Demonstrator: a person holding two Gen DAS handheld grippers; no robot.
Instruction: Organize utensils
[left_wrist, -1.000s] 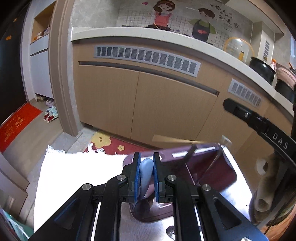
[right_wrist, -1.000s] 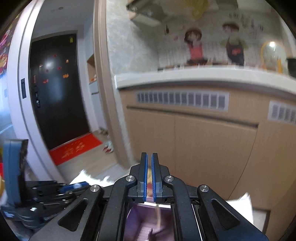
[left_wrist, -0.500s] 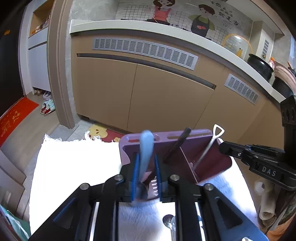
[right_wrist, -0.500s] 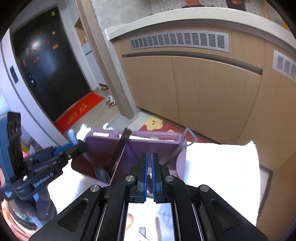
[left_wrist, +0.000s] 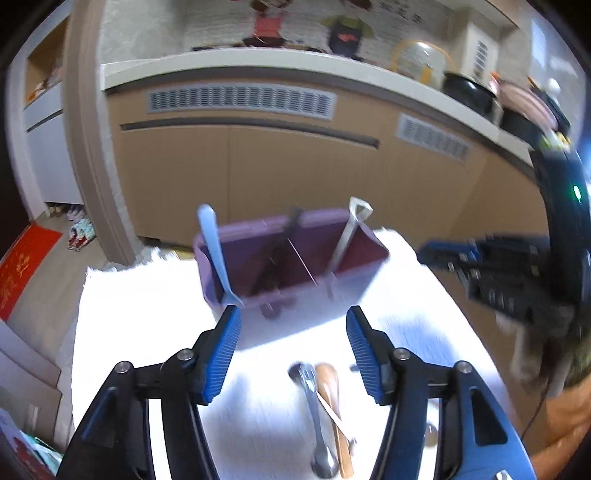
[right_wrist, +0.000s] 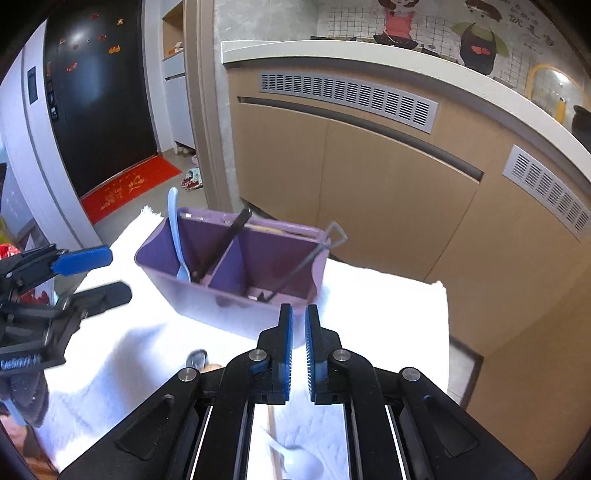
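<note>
A purple divided utensil holder (left_wrist: 354, 271) (right_wrist: 207, 295) stands on a white towel (left_wrist: 147, 295) (right_wrist: 388, 302). A light blue spoon (left_wrist: 214, 251) (right_wrist: 176, 236) leans in its left compartment beside a black utensil (right_wrist: 225, 243). A metal shovel-handled utensil (left_wrist: 349, 236) (right_wrist: 306, 258) leans in the right compartment. My left gripper (left_wrist: 293, 354) is open and empty, back from the holder. A metal spoon (left_wrist: 314, 406) and a wooden utensil (left_wrist: 334, 406) lie on the towel between its fingers. My right gripper (right_wrist: 298, 350) is nearly closed and holds nothing. A white spoon (right_wrist: 295, 458) lies under it.
Tan kitchen cabinets (right_wrist: 388, 177) with a white counter stand behind the table. A dark door and a red mat (right_wrist: 129, 184) are at the left. Pots (left_wrist: 469, 96) sit on the counter at the right.
My left gripper let go of the blue spoon in the holder's left compartment, opened wide and pulled back. My right gripper also drew back from the holder.
</note>
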